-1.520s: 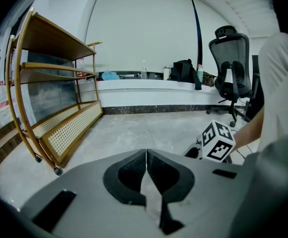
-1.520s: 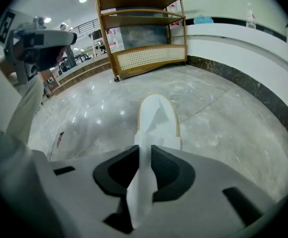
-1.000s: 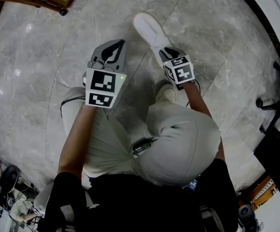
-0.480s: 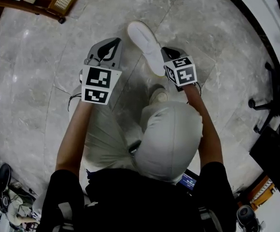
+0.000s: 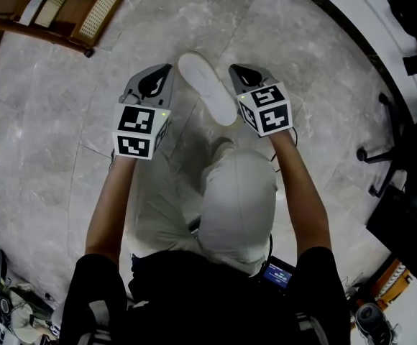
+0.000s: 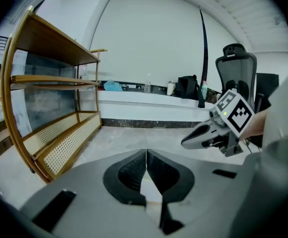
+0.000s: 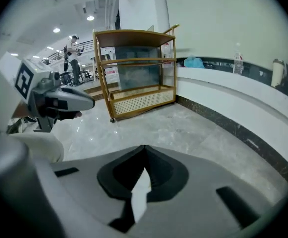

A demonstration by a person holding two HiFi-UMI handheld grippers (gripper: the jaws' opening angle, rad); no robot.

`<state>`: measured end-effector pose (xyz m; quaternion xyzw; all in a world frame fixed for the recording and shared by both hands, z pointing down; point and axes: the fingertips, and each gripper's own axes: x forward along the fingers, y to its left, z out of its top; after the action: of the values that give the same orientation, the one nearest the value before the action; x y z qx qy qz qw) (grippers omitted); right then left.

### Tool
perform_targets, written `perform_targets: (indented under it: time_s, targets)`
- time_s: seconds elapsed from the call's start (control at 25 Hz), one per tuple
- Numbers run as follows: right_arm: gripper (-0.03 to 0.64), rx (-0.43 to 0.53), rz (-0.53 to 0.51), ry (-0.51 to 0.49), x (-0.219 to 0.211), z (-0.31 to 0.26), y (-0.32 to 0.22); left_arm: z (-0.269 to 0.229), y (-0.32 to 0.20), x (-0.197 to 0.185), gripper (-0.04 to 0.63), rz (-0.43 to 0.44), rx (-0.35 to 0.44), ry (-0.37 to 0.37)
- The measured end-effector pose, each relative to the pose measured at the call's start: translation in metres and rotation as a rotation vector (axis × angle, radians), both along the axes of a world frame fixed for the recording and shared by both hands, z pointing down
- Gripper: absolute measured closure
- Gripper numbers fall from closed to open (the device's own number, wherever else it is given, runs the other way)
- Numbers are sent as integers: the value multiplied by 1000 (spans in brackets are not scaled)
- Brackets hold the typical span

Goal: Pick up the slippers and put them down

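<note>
Item: one white slipper (image 5: 207,88), seen in the head view between the two grippers, its long axis running away from us.
Right gripper (image 5: 232,68): jaws closed on the slipper's right edge. In the right gripper view we note a thin strip of white material pinched between the dark pads.
Left gripper (image 5: 167,67): jaws closed pad to pad at the tips, with nothing gripped that we can make out. It stands just beside the slipper's left flank, and we cannot tell whether it touches.
Slipper relative to jaws: its right edge is in the right jaws, its body lies to their left, and the left jaws are near it on the far side.
Floor (image 5: 302,42): grey marble slabs, below both grippers.
Shelf unit (image 7: 134,68): wood frame with cane panels, standing on the floor beyond the grippers.
</note>
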<state>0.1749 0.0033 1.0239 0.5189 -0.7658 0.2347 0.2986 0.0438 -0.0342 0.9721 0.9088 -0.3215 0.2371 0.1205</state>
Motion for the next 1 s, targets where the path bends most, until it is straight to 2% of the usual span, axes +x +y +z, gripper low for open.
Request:
perform_targets:
  time_s: [0.12, 0.24, 0.76, 1.0]
  targets:
    - [618, 11, 0, 6, 3, -34, -3, -22, -4, 7, 589, 10, -3, -5]
    - [618, 23, 9, -38, 3, -77, -7, -54, -10, 9, 589, -6, -17, 2]
    - [618, 58, 42, -87, 11, -271, -9, -230, -13, 29, 589, -21, -63, 13]
    - [618, 76, 55, -90, 17, -367, 1, -327, -12, 36, 589, -12, -25, 27]
